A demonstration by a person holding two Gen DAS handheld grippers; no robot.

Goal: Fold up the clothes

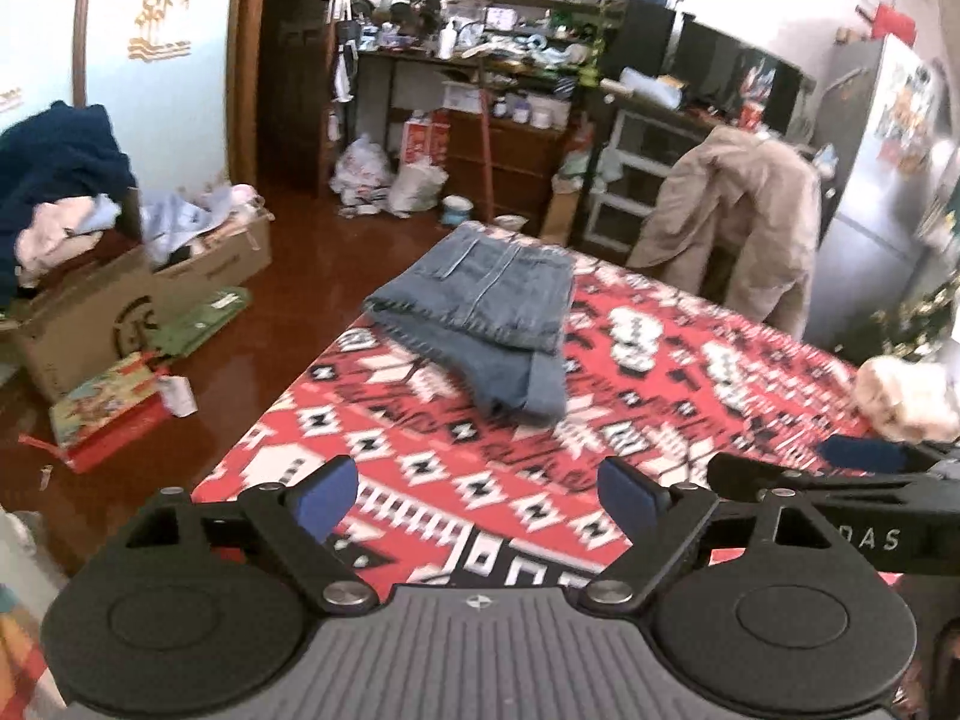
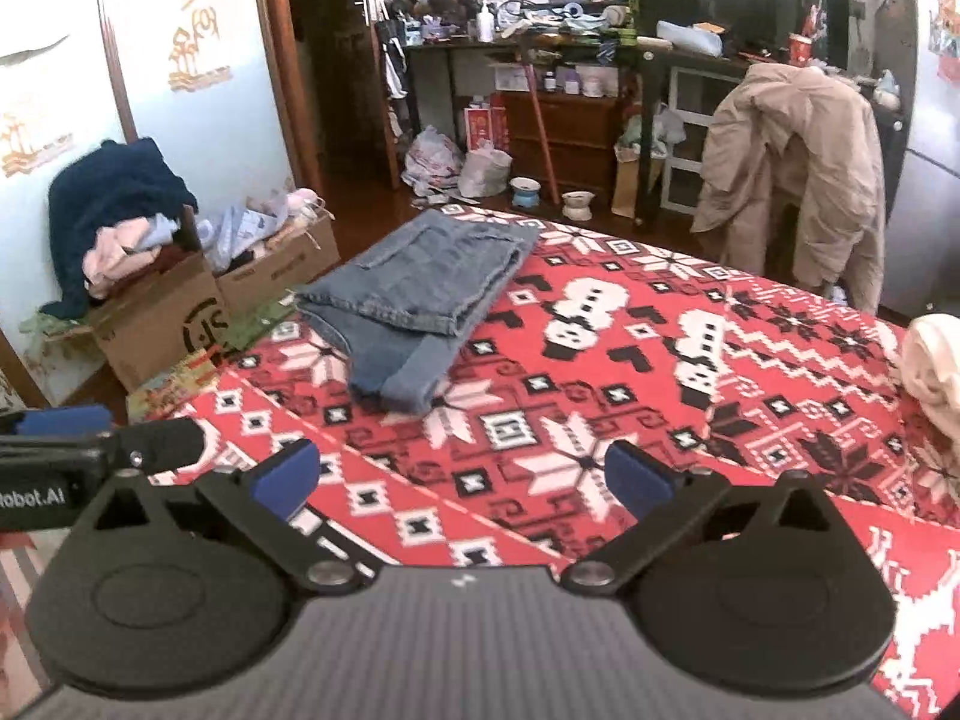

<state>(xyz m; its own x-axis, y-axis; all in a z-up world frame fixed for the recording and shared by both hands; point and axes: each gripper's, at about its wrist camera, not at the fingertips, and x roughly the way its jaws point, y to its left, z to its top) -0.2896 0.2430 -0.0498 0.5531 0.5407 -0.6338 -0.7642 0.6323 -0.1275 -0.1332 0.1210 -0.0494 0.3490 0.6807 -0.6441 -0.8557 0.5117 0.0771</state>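
The folded jeans (image 1: 480,324) lie at the far left of the red patterned counter (image 1: 690,372), well clear of both grippers. Left gripper (image 1: 478,495) and right gripper (image 2: 462,477) hover wide open, holding nothing. Risk — the stack lies close to the counter's left edge; a careless brush could slide it off.

The folded jeans (image 2: 420,294) are laid on the far left part of the counter (image 2: 660,372), well apart from a bundled garment (image 2: 936,360) at its right edge. Beyond the far right corner a coat (image 2: 798,162) is draped over a chair. On the floor to the left, cardboard boxes (image 2: 162,324) filled with clothes are set against the wall.
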